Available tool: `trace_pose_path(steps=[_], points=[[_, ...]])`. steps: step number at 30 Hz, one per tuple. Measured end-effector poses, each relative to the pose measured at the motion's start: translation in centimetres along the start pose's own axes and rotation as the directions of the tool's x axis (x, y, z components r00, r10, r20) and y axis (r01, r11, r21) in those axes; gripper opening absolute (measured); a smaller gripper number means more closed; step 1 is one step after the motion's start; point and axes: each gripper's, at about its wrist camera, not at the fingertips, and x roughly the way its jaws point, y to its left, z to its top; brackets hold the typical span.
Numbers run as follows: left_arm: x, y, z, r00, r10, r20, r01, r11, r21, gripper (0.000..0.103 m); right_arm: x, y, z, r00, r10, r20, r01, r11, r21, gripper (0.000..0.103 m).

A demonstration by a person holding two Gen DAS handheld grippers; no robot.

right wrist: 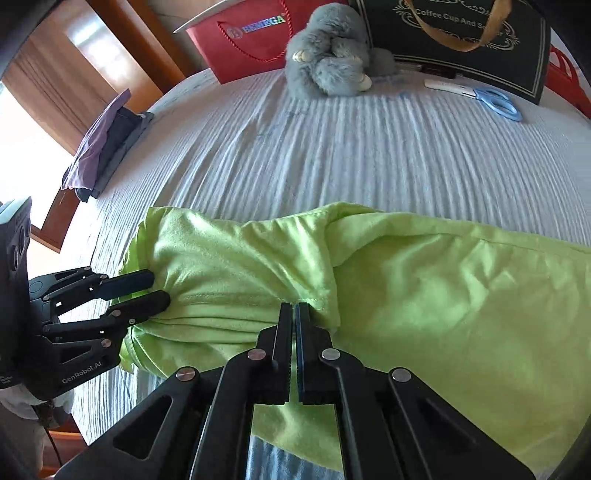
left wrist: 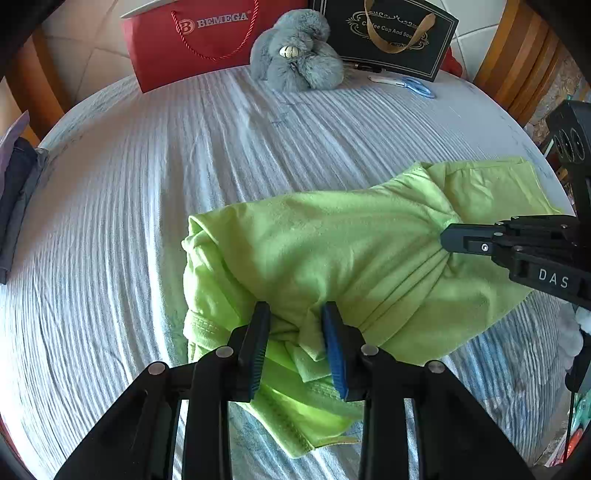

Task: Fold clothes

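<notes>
A lime green garment (left wrist: pixel 332 243) lies bunched on the blue-white striped cloth, also seen in the right wrist view (right wrist: pixel 424 295). My left gripper (left wrist: pixel 295 314) has its jaws partly apart around a bunched wad of the garment's near edge; from the right wrist view it (right wrist: pixel 159 290) grips the fabric's left end. My right gripper (right wrist: pixel 295 308) is shut on a fold of the garment's near edge; in the left wrist view it (left wrist: pixel 448 238) pinches gathered fabric at the right.
A grey plush toy (left wrist: pixel 295 55), a red paper bag (left wrist: pixel 192 40) and a black gift bag (left wrist: pixel 391 33) stand at the far edge. Blue scissors (left wrist: pixel 417 86) lie near them. Folded dark clothes (right wrist: pixel 103 147) sit at the left edge of the striped table cover (left wrist: pixel 147 184).
</notes>
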Motion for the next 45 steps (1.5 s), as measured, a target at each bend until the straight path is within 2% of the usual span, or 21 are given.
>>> trace_pose_path(steps=[3, 4, 5, 10, 13, 16, 21, 23, 24, 25, 26, 27, 28, 29, 31, 32, 34, 36, 38, 42, 45], points=[[-2.3, -0.2, -0.7, 0.998, 0.0, 0.063, 0.001, 1.0, -0.007, 0.041, -2.0, -0.8, -1.1, 0.999, -0.003, 0.034, 0.002, 1.0, 0.017, 0.008], [-2.7, -0.3, -1.1, 0.997, -0.015, 0.072, 0.015, 1.0, -0.008, 0.056, -2.6, -1.1, -1.8, 0.999, -0.008, 0.043, 0.006, 1.0, 0.026, 0.012], [-3.2, -0.4, -1.6, 0.996, -0.029, 0.082, 0.03, 1.0, -0.008, 0.062, -3.2, -1.4, -2.4, 0.999, -0.013, 0.053, 0.011, 0.999, 0.034, 0.015], [-0.4, 0.2, -4.0, 0.999, 0.04, -0.037, -0.04, 0.999, 0.015, 0.064, -4.2, -5.3, -5.9, 0.995, -0.1, 0.022, 0.097, 0.99, 0.101, 0.015], [-0.9, 0.9, -4.2, 1.0, 0.012, -0.008, -0.013, 1.0, -0.014, 0.066, -6.3, -8.0, -7.6, 0.986, -0.163, 0.022, 0.158, 0.976, 0.153, 0.016], [-2.7, 0.7, -3.7, 0.999, -0.013, 0.042, 0.015, 0.999, -0.048, 0.066, -10.9, -12.0, -9.3, 0.975, -0.196, 0.106, 0.162, 0.951, 0.263, 0.018], [-3.6, -1.2, -2.1, 0.994, 0.014, 0.106, -0.002, 0.994, -0.112, 0.066, -17.5, -19.5, -11.1, 0.934, -0.322, 0.152, 0.246, 0.893, 0.376, 0.022], [-2.5, -2.5, -1.4, 0.994, 0.04, 0.102, -0.026, 0.991, -0.135, 0.066, -18.2, -21.9, -11.7, 0.939, -0.317, 0.132, 0.25, 0.896, 0.368, 0.04], [-2.0, -3.2, -1.1, 0.994, 0.053, 0.1, -0.038, 0.989, -0.146, 0.066, -18.5, -23.1, -12.0, 0.942, -0.314, 0.122, 0.252, 0.897, 0.364, 0.061], [-1.4, -3.4, -0.8, 0.993, 0.077, 0.092, -0.06, 0.983, -0.171, 0.066, -18.4, -23.9, -12.2, 0.948, -0.298, 0.113, 0.245, 0.909, 0.336, 0.066], [-0.8, -3.6, -0.6, 0.991, 0.1, 0.084, -0.082, 0.977, -0.196, 0.066, -17.9, -24.5, -12.2, 0.956, -0.273, 0.106, 0.232, 0.928, 0.293, 0.065], [-0.4, -3.9, -0.3, 0.99, 0.127, 0.069, -0.108, 0.968, -0.228, 0.066, -17.2, -25.0, -12.0, 0.963, -0.253, 0.09, 0.226, 0.946, 0.232, 0.056], [0.0, -3.9, -0.3, 0.986, 0.157, 0.051, -0.139, 0.956, -0.259, 0.066, -16.5, -25.5, -11.8, 0.97, -0.233, 0.072, 0.219, 0.961, 0.169, 0.038], [0.4, -3.9, -0.3, 0.982, 0.187, 0.032, -0.169, 0.942, -0.29, 0.066, -15.5, -26.2, -11.7, 0.965, -0.26, 0.025, 0.256, 0.961, 0.102, 0.033], [0.6, -4.3, -0.2, 0.97, 0.243, -0.006, -0.231, 0.911, -0.343, 0.066, -14.5, -28.0, -11.8, 0.957, -0.287, -0.052, 0.287, 0.958, 0.001, 0.033], [0.4, -4.6, -0.1, 0.962, 0.271, -0.026, -0.261, 0.894, -0.364, 0.066, -15.0, -28.8, -11.9, 0.965, -0.259, -0.036, 0.258, 0.966, -0.017, 0.031], [-0.4, -5.6, 0.0, 0.948, 0.312, -0.058, -0.308, 0.86, -0.406, 0.066, -16.3, -30.2, -11.9, 0.957, -0.287, -0.051, 0.284, 0.957, -0.051, 0.032], [-2.2, -7.8, -0.2, 0.958, 0.285, -0.024, -0.266, 0.858, -0.44, 0.066, -18.1, -30.9, -11.2, 0.983, -0.183, -0.011, 0.182, 0.981, -0.067, 0.032], [-3.4, -10.6, 0.0, 0.966, 0.26, 0.009, -0.229, 0.865, -0.446, 0.069, -19.5, -31.1, -9.8, 0.994, -0.101, 0.035, 0.104, 0.989, -0.105, 0.032], [-3.2, -16.4, 0.8, 0.979, 0.192, 0.067, -0.136, 0.862, -0.489, 0.075, -20.1, -30.6, -7.1, 0.996, 0.012, 0.09, 0.001, 0.989, -0.146, 0.032], [-2.3, -21.5, 2.0, 0.978, 0.196, 0.073, -0.133, 0.851, -0.508, 0.076, -19.1, -30.2, -5.4, 0.994, 0.062, 0.092, -0.041, 0.975, -0.217, 0.032]])
